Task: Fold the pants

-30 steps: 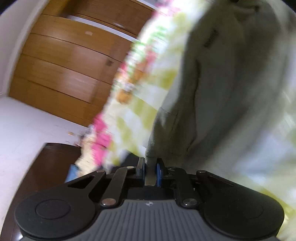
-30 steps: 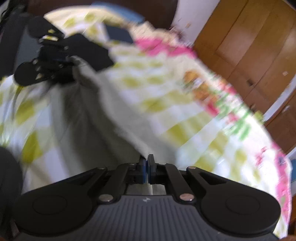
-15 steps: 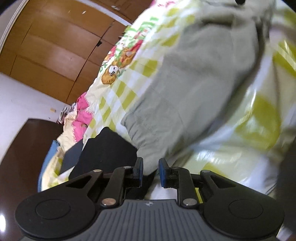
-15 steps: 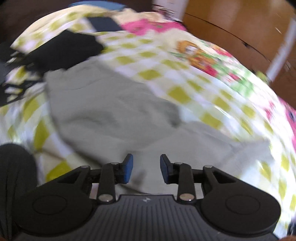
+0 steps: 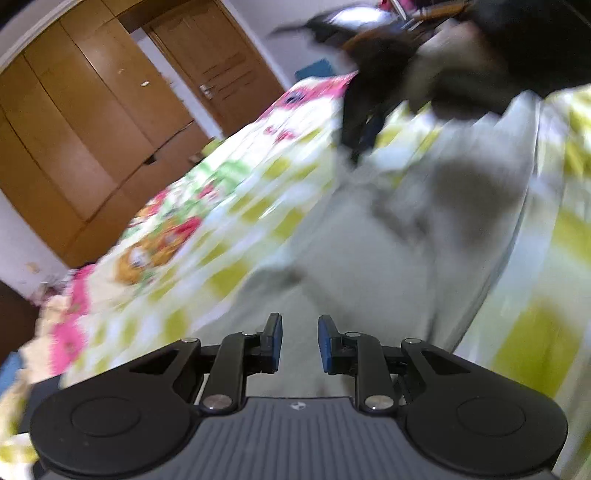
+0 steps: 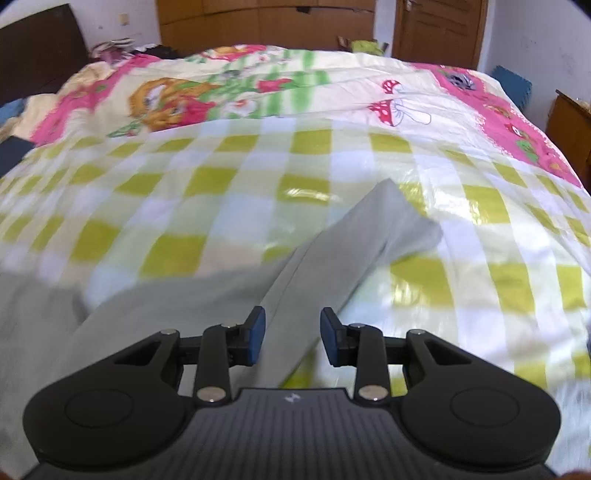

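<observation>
1. Right wrist view: big bed w/ glossy yellow-green & white checked cover [image 6: 236,177] fills most of the frame; cartoon-print pink-bordered sheet [image 6: 229,92] along its far edge.
2. Brown wooden wardrobe [image 6: 266,22] & door behind the bed's far edge.
3. Light grey fabric pants [image 6: 332,258] lie flat on the checked cover, near the bed's near edge; one leg runs diagonally up-right from the claw, its end toward the bed's middle. Rest of the pants spreads to the near-left corner.
4. Right gripper [image 6: 291,339]: jaws partly open, blue pads apart, nothing clamped; grey leg shows in the gap, below the pads.
5. Left wrist view, blurred: left gripper [image 5: 300,343] jaws partly open, narrow gap, holding nothing; grey pants [image 5: 369,266] lie beneath & ahead of it on the cover [image 5: 535,332].
6. Both claws' jaws have just been opening; no cloth gripped.
</observation>
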Demonstrator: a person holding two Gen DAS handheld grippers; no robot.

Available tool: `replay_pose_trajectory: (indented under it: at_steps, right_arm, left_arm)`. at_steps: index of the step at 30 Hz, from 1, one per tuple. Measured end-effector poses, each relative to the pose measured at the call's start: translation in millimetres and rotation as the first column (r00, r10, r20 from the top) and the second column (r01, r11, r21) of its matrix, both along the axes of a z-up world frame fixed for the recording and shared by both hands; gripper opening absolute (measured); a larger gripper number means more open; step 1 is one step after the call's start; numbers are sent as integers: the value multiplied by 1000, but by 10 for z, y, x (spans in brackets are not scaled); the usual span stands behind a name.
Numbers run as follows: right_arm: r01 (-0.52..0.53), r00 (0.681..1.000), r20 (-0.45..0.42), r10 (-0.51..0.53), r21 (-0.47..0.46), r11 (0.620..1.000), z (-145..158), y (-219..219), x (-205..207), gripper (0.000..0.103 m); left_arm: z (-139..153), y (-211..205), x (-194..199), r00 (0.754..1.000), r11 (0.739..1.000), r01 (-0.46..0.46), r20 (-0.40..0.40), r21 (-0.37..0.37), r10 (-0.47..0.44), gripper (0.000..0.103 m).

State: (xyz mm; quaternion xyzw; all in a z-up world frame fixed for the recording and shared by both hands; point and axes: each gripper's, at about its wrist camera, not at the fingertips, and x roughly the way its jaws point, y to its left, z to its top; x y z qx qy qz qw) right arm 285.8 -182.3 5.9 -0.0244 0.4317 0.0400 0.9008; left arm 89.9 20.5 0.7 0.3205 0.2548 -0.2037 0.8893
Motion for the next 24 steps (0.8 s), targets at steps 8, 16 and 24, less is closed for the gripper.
replay_pose_trajectory:
  at_steps: [8,16,24]
  right_arm:
    - [98,987,-127,-98,-8,995,-285,-85,677,37]
    - [94,994,-68,-86,115,989,-75,-551,300,1]
    - [210,978,-60,-202,211,955,-5,-1390,-544,2]
  left_arm:
    - [-265,-636,189,996,997,49,-76,-53,-53,37]
    - [-457,-825,219,991,999,17,-129,-42,-23,37]
    - [-460,-1106,183,994,999,44,-96,21,-42,37]
